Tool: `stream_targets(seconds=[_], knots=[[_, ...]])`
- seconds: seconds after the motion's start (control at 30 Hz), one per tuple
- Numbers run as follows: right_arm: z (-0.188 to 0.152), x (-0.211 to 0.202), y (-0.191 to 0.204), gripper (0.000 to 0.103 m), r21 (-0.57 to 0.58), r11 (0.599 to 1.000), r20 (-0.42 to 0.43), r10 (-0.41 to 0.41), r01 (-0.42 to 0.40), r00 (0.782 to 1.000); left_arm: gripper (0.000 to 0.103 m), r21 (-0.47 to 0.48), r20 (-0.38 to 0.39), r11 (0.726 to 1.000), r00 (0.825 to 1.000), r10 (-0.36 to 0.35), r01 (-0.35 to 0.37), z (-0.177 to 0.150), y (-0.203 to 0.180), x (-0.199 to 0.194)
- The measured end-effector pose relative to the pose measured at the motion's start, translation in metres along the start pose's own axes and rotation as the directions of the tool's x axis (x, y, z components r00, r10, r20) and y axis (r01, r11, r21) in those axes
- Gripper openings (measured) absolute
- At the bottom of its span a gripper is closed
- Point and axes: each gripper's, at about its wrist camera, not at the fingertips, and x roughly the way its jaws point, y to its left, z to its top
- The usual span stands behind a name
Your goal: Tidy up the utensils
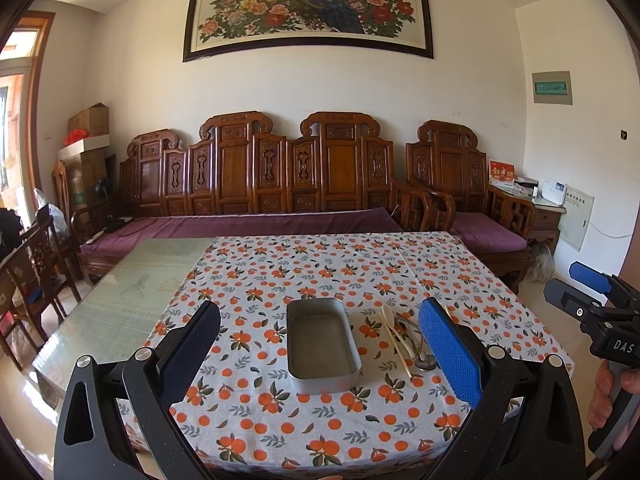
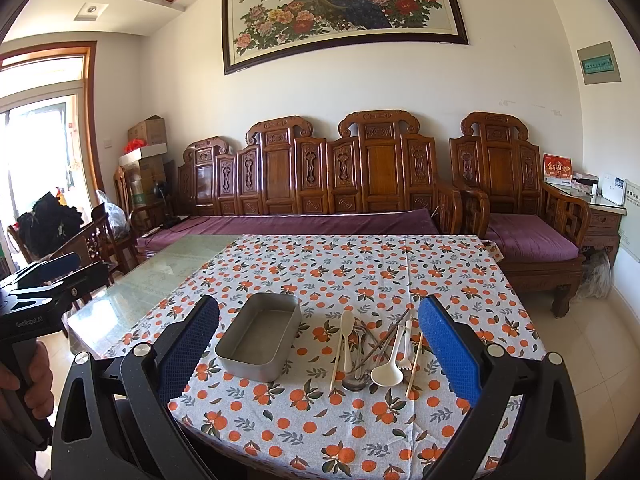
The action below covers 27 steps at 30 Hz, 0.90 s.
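A rectangular metal tray [image 2: 260, 338] is seen on the orange-patterned tablecloth [image 2: 360, 276], with nothing lying in it. In the right wrist view, at 3 o'clock of the tray and just beside it, a loose pile of utensils is found: a cream spoon [image 2: 346, 338], a white ladle-style spoon [image 2: 387, 372], a small white fork [image 2: 407, 346], a metal spoon [image 2: 356, 380], 2 wooden chopsticks [image 2: 414, 364] and some thin metal pieces, several of them overlapping.

The left gripper [image 1: 320, 356] is held above the near table edge with its jaws spread wide and nothing between them; the tray is framed between its fingers. The right gripper [image 2: 320, 354] is likewise held wide apart and empty, with tray and utensils both framed between its fingers. In the left wrist view the right gripper is seen at 3 o'clock, off the table's side. Bare glass tabletop [image 1: 132, 292] is seen at 9 o'clock of the cloth.
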Motion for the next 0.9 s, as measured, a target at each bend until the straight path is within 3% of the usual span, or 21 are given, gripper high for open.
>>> stream_targets(seconds=[0.9], knots=[[0.0, 0.001, -0.003, 0.1, 0.002, 1.0, 0.002, 0.001, -0.001, 1.0, 0.096, 0.004, 0.019, 1.0, 1.0, 0.004, -0.004, 0.009, 0.0, -0.009]])
